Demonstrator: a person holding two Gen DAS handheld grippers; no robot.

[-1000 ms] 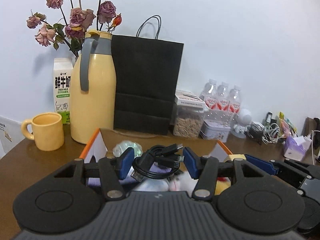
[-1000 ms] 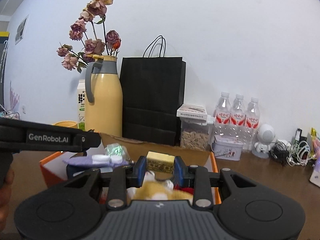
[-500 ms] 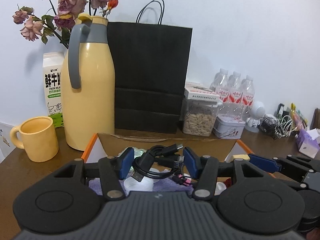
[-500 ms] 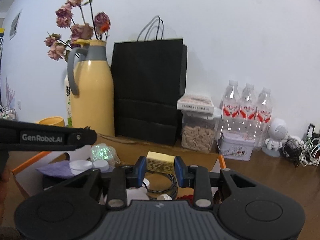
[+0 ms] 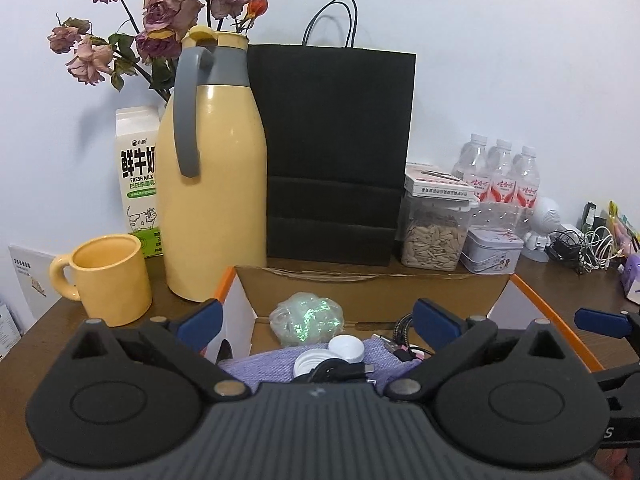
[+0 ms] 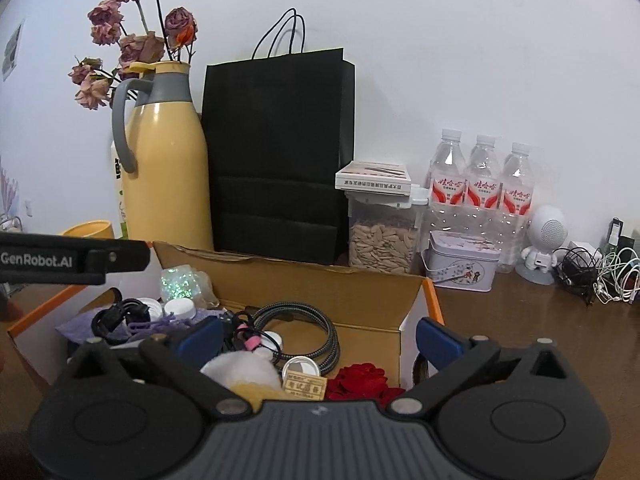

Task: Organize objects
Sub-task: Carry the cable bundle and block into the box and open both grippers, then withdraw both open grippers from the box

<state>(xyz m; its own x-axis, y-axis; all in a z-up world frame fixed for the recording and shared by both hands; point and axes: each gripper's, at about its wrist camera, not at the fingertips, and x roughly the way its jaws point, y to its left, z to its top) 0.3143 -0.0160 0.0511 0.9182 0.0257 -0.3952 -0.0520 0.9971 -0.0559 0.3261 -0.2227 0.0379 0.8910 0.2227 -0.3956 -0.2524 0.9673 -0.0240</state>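
Open cardboard box (image 6: 320, 280) at centre of the brown surface (image 6: 520, 320), holding a black cable (image 5: 336, 372) on purple cloth (image 5: 264, 364), a braided cable (image 6: 316, 328) and a small yellow block (image 6: 304, 386). Left tongs (image 5: 316, 320) and right tongs (image 6: 316, 334) hover over the box, jaws opening wide, gripping nothing. At 12 o'clock, a black bag (image 5: 336, 152); at 10 o'clock, a yellow jug (image 5: 212, 176) and mug (image 5: 112, 280); at 2 o'clock, water bottles (image 6: 480, 184).
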